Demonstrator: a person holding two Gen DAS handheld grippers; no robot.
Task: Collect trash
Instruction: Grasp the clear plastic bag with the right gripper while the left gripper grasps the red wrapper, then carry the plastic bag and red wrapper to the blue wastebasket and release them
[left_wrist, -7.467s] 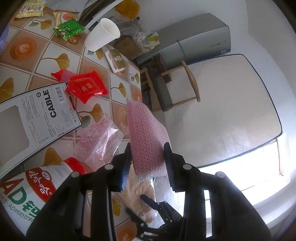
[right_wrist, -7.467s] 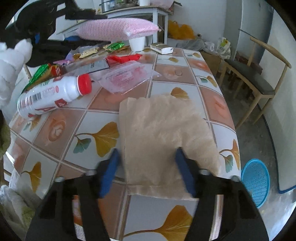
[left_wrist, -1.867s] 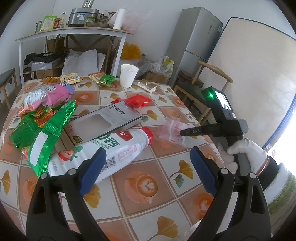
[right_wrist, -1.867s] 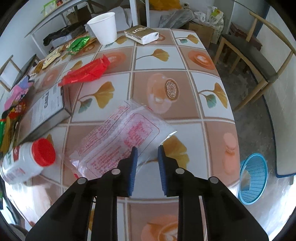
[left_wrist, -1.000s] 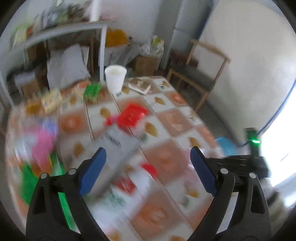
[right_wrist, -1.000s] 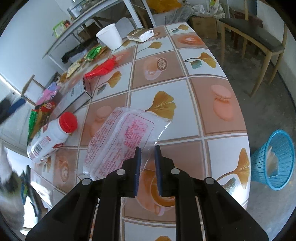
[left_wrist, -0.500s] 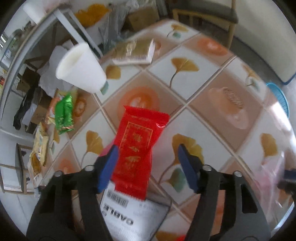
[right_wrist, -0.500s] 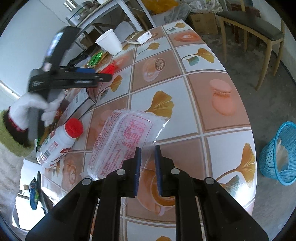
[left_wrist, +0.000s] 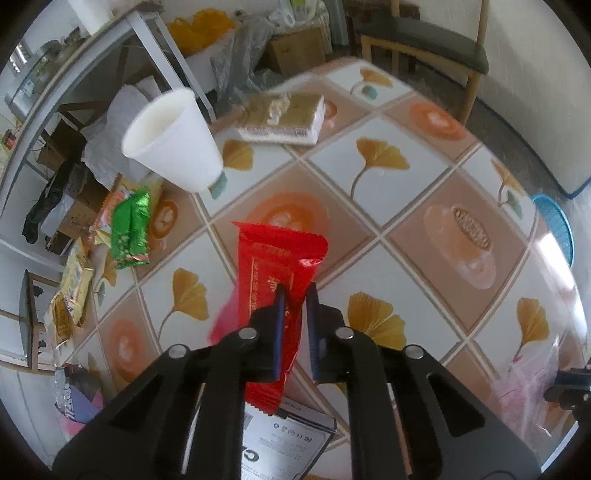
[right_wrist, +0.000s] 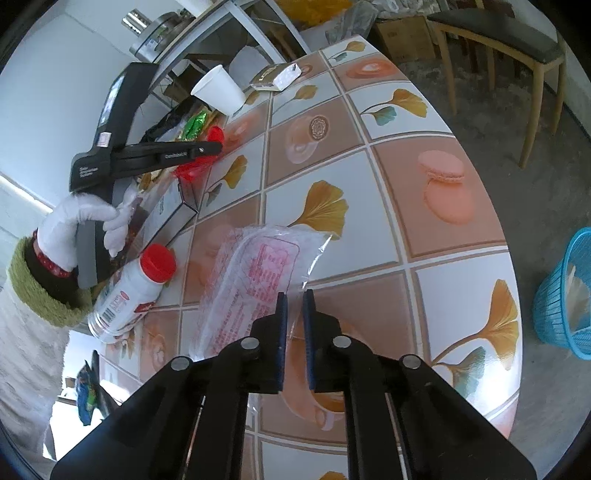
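Observation:
My left gripper (left_wrist: 294, 293) is shut on a red snack wrapper (left_wrist: 275, 266) and holds it over the tiled table (left_wrist: 388, 166). The left gripper also shows in the right wrist view (right_wrist: 216, 146), with the red wrapper (right_wrist: 195, 166) at its tip. My right gripper (right_wrist: 293, 299) is shut on a clear plastic bag with pink print (right_wrist: 251, 280) that lies on the table (right_wrist: 443, 295). A blue trash basket (right_wrist: 565, 295) stands on the floor beside the table; its rim shows in the left wrist view (left_wrist: 556, 225).
A white paper cup (left_wrist: 171, 142), a tan packet (left_wrist: 284, 118), green (left_wrist: 131, 229) and yellow (left_wrist: 72, 291) snack packs lie further back. A cable box (right_wrist: 166, 214) and a red-capped bottle (right_wrist: 133, 288) lie left. A chair (right_wrist: 498, 48) stands behind the table.
My left gripper has closed on the red wrapper, which it straddled open half a second ago. My right gripper still holds the clear bag.

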